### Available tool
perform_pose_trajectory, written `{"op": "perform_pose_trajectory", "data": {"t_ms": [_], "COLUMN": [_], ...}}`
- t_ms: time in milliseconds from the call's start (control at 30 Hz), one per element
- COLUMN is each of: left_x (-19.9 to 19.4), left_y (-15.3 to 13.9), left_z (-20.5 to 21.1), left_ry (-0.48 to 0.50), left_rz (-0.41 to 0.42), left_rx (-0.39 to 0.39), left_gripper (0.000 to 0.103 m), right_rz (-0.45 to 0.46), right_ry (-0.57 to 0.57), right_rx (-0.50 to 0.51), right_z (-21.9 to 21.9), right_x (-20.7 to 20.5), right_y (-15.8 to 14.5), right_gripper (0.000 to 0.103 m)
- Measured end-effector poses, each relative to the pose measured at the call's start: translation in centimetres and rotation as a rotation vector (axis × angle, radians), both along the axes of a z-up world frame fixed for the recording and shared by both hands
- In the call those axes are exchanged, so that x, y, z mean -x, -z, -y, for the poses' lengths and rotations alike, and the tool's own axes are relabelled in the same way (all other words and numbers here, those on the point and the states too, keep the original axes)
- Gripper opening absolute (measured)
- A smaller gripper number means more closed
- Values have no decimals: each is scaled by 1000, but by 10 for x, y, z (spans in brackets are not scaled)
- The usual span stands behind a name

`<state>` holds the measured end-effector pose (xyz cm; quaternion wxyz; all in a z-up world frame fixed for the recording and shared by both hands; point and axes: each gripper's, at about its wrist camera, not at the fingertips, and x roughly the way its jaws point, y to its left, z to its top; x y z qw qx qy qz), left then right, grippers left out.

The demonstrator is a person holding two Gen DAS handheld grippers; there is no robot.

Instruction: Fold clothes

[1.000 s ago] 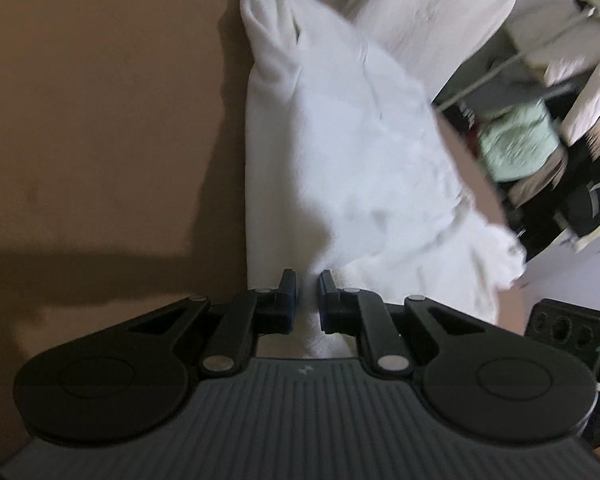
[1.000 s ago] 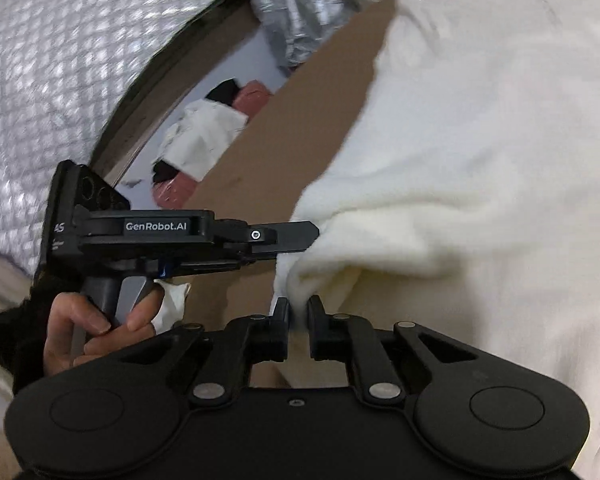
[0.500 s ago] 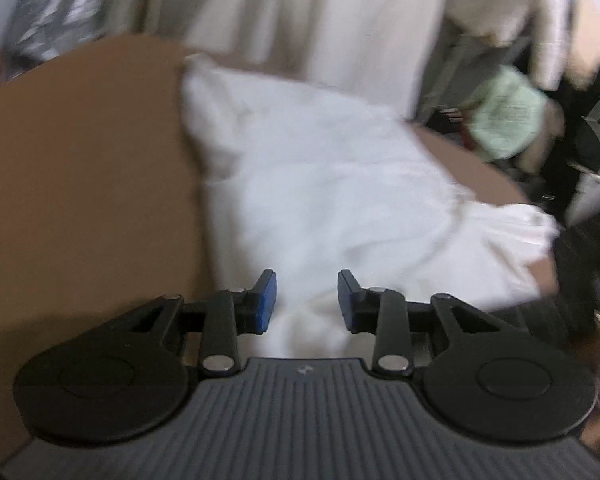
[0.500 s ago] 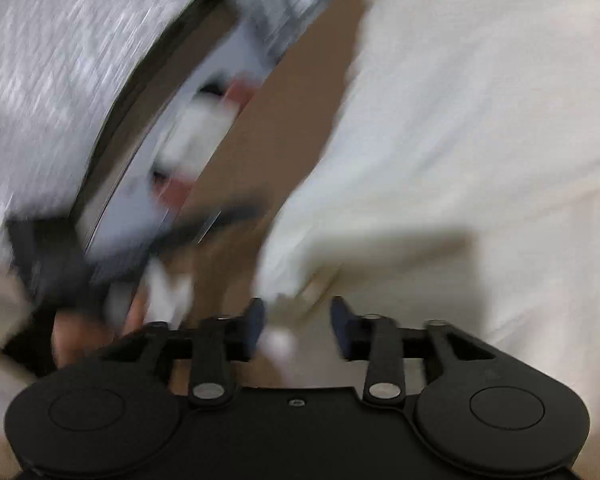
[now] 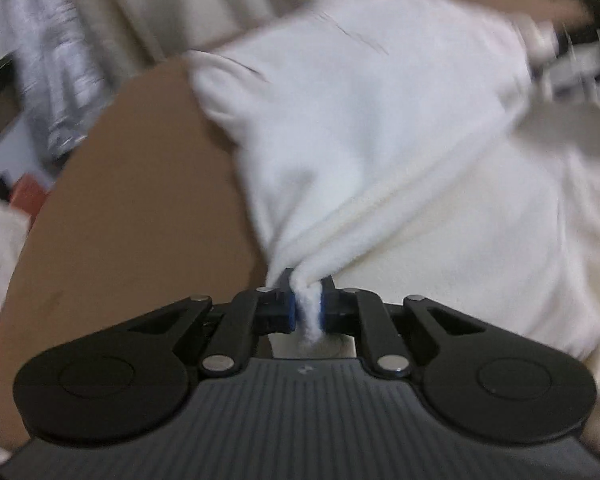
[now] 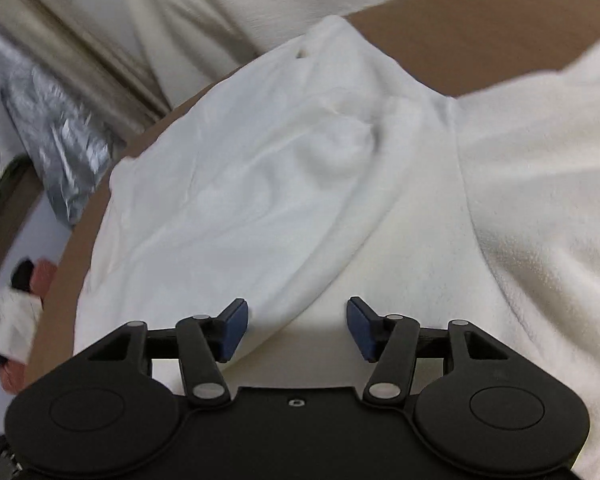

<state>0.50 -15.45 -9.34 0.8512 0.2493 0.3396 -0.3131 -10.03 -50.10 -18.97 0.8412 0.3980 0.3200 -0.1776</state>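
The left gripper (image 5: 308, 308) is pointing steeply downward, its jaws closing — the blue pads are already pinching a bunched fold of the white garment (image 5: 380, 152) and pulling it taut. The right gripper (image 6: 296, 330) is also angling downward, its jaws opening wide — the blue pads (image 6: 232, 330) are standing well apart above the cloth, pressing on nothing.

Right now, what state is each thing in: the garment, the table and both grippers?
Garment: white, rumpled, partly folded over on the table.
Table: brown, garment lying across it.
Left gripper: closing on a bunched bit of garment.
Right gripper: opening above the garment, gripping nothing.
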Motion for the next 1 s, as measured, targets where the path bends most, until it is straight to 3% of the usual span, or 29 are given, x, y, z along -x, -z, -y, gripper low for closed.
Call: {"op": "perform_pose_trajectory", "data": {"t_ms": [100, 167, 300, 467, 500, 533, 567, 667, 733, 833, 933, 1000], "left_x": [7, 4, -2, -18, -16, -12, -9, -11, -12, -18, -21, -21], "left_y": [-26, -27, -9, 10, 9, 2, -7, -21, -10, 9, -14, -48], "left_z": [-34, -41, -24, -11, -13, -20, -29, -60, -66, -58, -59, -70], "left_ry": [-76, -101, -30, -10, -19, -34, -55, -132, -141, -105, -77, -79], "left_rz": [1, -71, -105, -119, -99, -82, -89, -217, -270, -348, -304, -254], "left_rx": [49, 30, -122, -156, -144, -112, -69, 71, 47, -26, -10, 114], "left_gripper": [7, 6, 6, 5, 5, 5, 5, 5, 5, 9, 17, 29], "right_rz": [20, 18, -4, 51, 62, 73, 91, 166, 127, -25, -52, -18], "right_ry": [4, -13, -41, -21, -38, -56, -79, -173, -211, -253, -224, -192], "right_rx": [-44, -46, -25, 8, 36, 64, 85, 127, 146, 226, 225, 159], "right_z": [3, 5, 13, 30, 29, 28, 27, 16, 8, 1, 10, 18], "right_x": [-3, -5, -19, -28, -30, -32, -30, -5, 11, 12, 8, 12], "right_y": [1, -1, 2, 5, 2, -2, -8, -35, -41, -24, -2, 4], "right_gripper": [64, 67, 69, 69, 58, 17, 8, 8, 8, 8, 14, 15]}}
